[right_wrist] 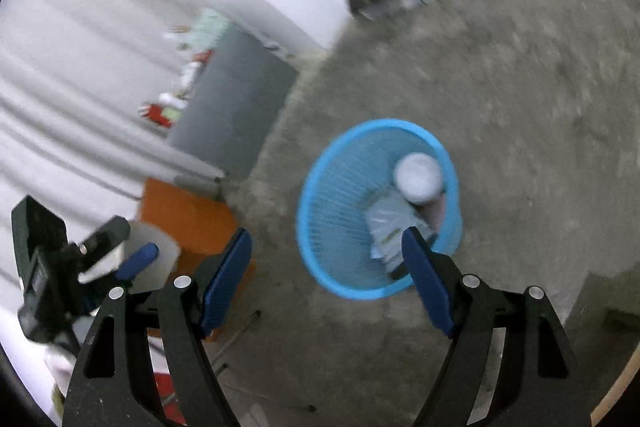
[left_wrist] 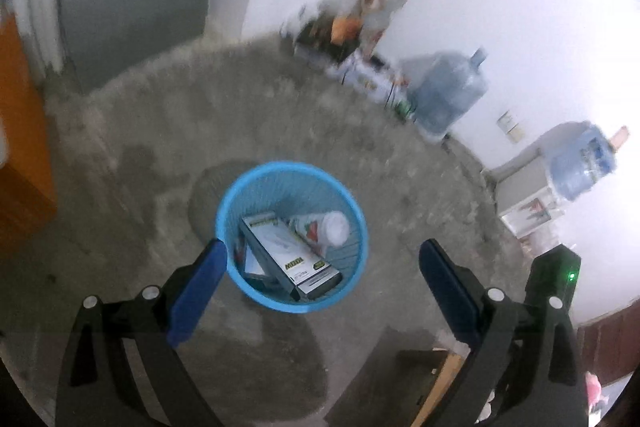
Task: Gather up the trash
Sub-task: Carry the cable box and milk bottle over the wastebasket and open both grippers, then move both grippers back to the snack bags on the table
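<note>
Blue slatted wastebasket (left_wrist: 256,297) upright on concrete floor (left_wrist: 400,167), containing white-and-black carton (left_wrist: 288,255) and white-capped bottle (left_wrist: 324,227); left gripper (left_wrist: 320,259) and right gripper (right_wrist: 326,245) above, jaws wide, empty.

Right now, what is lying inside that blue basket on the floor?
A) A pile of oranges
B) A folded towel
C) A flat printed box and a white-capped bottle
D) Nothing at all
C: the left wrist view looks down into the blue basket and shows a printed box lying beside a white-capped bottle.
</note>
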### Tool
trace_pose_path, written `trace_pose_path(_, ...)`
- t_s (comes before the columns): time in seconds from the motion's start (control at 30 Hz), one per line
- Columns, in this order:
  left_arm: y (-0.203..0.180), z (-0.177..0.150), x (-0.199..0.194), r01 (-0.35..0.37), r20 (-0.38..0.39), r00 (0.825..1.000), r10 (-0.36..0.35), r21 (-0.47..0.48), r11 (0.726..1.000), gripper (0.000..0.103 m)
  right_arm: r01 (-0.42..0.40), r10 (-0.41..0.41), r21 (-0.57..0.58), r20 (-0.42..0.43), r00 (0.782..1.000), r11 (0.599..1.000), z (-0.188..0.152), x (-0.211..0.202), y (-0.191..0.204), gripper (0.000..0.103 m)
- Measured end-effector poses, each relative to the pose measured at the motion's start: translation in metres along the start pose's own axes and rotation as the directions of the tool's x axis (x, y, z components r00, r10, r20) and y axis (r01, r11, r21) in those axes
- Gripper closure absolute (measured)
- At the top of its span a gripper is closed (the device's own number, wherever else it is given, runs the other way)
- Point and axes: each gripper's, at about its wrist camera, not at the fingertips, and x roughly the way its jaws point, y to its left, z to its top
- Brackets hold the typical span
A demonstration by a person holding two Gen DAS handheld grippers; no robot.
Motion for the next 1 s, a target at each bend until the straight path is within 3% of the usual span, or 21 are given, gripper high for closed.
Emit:
trace_pose_path(0.1, 0.005, -0.018, -0.082, 0.019, 0.121, 0.993, -0.015, -0.026, 0.999, 0.008, -0.049, 0.057, -0.126, 0.059, 0.997, 0.991, -0.014, -0.036, 0.044, 0.021)
trace_pose_path(0.17, 0.009, -0.039, -0.142, 0.009, 0.215, 0.977, 0.001, -0.046, 0.999, 0.008, -0.049, 0.075, -0.269, 0.087, 0.993, 0.962, -0.032, -0.061, 0.083, 0.016)
trace_pose_path(0.23, 0.013, -0.064, -0.196, -0.045, 0.284, 0.957, 0.063, -0.067, 0.997, 0.008, -0.06, 0.091, -0.38, 0.064, 0.994, 0.923, -0.049, -0.07, 0.115, 0.011)
trace_pose_path(0.3, 0.018, -0.089, -0.242, -0.089, 0.342, 0.933, 0.111, -0.08, 0.993, 0.008, -0.084, 0.108, -0.477, 0.022, 0.994, 0.875, -0.068, -0.076, 0.151, 0.009)
trace_pose_path(0.4, 0.03, -0.133, -0.306, -0.188, 0.415, 0.881, 0.227, -0.132, 0.973, 0.008, -0.122, 0.14, -0.589, -0.016, 0.99, 0.799, -0.093, -0.085, 0.195, 0.008)
trace_pose_path(0.47, 0.04, -0.166, -0.344, -0.249, 0.447, 0.843, 0.299, -0.168, 0.954, 0.008, -0.08, 0.096, -0.665, -0.012, 0.995, 0.743, -0.117, -0.085, 0.228, 0.008)
trace_pose_path(0.57, 0.06, -0.213, -0.387, -0.334, 0.449, 0.799, 0.4, -0.222, 0.916, 0.008, -0.086, 0.079, -0.735, -0.044, 0.996, 0.672, -0.152, -0.079, 0.266, 0.008)
trace_pose_path(0.63, 0.077, -0.243, -0.413, -0.381, 0.44, 0.771, 0.459, -0.258, 0.888, 0.008, -0.171, 0.123, -0.73, -0.119, 0.985, 0.662, -0.173, -0.073, 0.283, 0.008)
trace_pose_path(0.7, 0.091, -0.275, -0.439, -0.435, 0.439, 0.726, 0.53, -0.304, 0.847, 0.008, -0.253, 0.155, -0.707, -0.201, 0.967, 0.66, -0.192, -0.071, 0.303, 0.008)
trace_pose_path(0.8, 0.114, -0.329, -0.477, -0.5, 0.43, 0.643, 0.634, -0.392, 0.773, 0.008, -0.352, 0.179, -0.689, -0.312, 0.933, 0.633, -0.221, -0.062, 0.335, 0.008)
trace_pose_path(0.9, 0.136, -0.371, -0.497, -0.535, 0.392, 0.577, 0.717, -0.482, 0.694, 0.008, -0.456, 0.17, -0.647, -0.456, 0.874, 0.611, -0.259, -0.041, 0.371, 0.008)
trace_pose_path(0.97, 0.15, -0.394, -0.507, -0.543, 0.362, 0.544, 0.757, -0.536, 0.647, 0.008, -0.492, 0.132, -0.629, -0.529, 0.838, 0.602, -0.287, -0.03, 0.391, 0.008)
trace_pose_path(1.0, 0.156, -0.402, -0.51, -0.541, 0.348, 0.537, 0.768, -0.556, 0.63, 0.008, -0.506, 0.112, -0.623, -0.56, 0.821, 0.596, -0.3, -0.027, 0.399, 0.008)
